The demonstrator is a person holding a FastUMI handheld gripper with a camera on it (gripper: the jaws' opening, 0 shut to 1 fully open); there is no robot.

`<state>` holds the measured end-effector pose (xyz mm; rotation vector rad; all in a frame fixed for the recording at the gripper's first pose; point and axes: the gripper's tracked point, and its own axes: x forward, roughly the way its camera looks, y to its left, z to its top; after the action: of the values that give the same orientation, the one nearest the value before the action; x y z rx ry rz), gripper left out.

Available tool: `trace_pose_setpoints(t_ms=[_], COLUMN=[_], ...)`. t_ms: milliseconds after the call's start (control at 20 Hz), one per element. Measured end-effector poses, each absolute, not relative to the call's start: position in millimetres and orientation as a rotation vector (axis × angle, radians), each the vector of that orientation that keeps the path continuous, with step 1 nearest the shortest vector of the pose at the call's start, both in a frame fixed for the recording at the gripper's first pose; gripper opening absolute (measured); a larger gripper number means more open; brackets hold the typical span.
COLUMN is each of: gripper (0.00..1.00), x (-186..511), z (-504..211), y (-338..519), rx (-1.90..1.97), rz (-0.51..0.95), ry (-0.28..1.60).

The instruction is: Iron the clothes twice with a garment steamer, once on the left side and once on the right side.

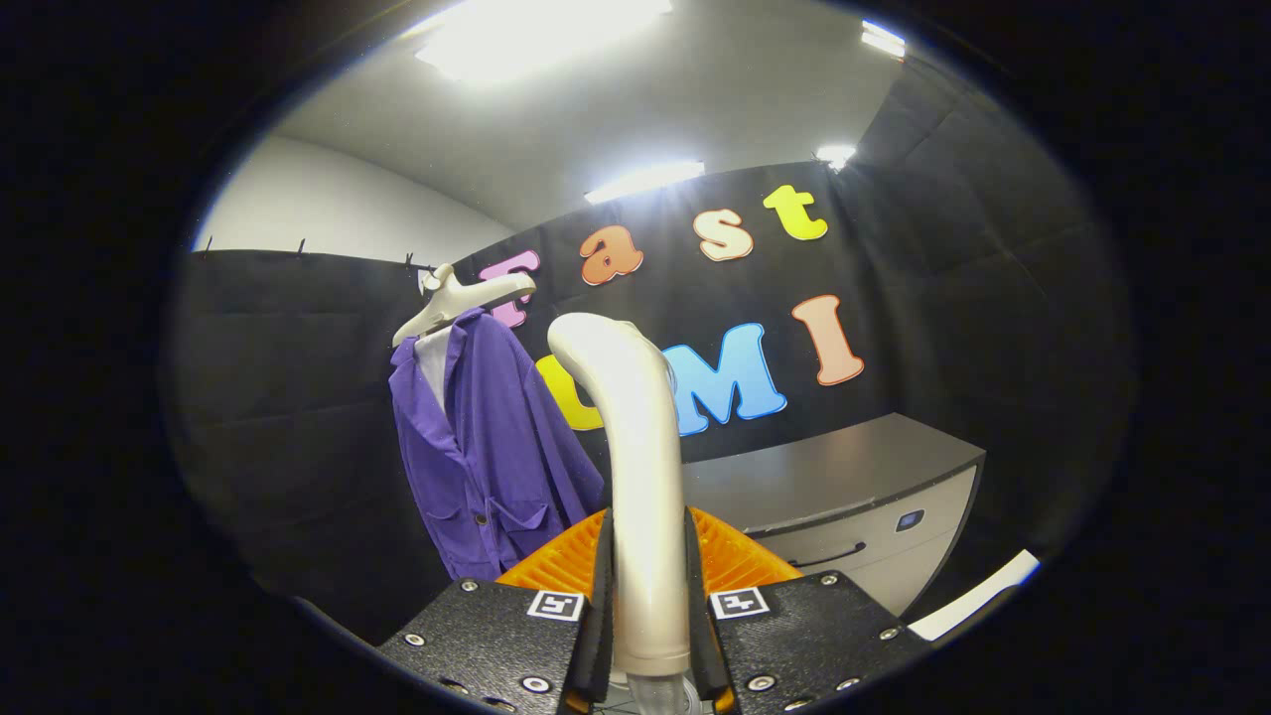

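1. We hold the garment steamer (pixel 640 467) in our tool (pixel 647 596): its white handle stands upright between the two fingers, and both black finger pads (pixel 602 596) press against its sides, so the tool is clamped on it
2. The steamer's top curves over and away from us, toward the booth's back wall; a clear tube shows at the steamer's base, between the finger bodies
3. Orange ribbed parts (pixel 556 561) of the tool flank the steamer on both sides, just behind the pads
4. Beyond the steamer and to its left hangs the purple jacket (pixel 492 447), well apart from the steamer head; we see its collar, a button and front pockets, with a white garment (pixel 434 362) inside the neck
5. The jacket hangs on a white hanger (pixel 457 298), hooked at the top edge of the black cloth wall
6. To the right of the steamer and farther back stands a grey table (pixel 844 477) with a drawer front, a dark handle and a small blue-lit panel
7. Ceiling lights (pixel 645 181) glow above the steamer
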<state>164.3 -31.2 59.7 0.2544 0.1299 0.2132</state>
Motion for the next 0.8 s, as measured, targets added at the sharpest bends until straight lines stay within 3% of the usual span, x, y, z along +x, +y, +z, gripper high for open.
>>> trace_pose_setpoints(t_ms=[500,800], gripper=[0.32,0.32], x=[108.4,116.0], z=[7.5,26.9], y=[-1.4,22.9], rx=[0.142,0.118], rz=[0.104,0.111], ry=[0.12,0.002])
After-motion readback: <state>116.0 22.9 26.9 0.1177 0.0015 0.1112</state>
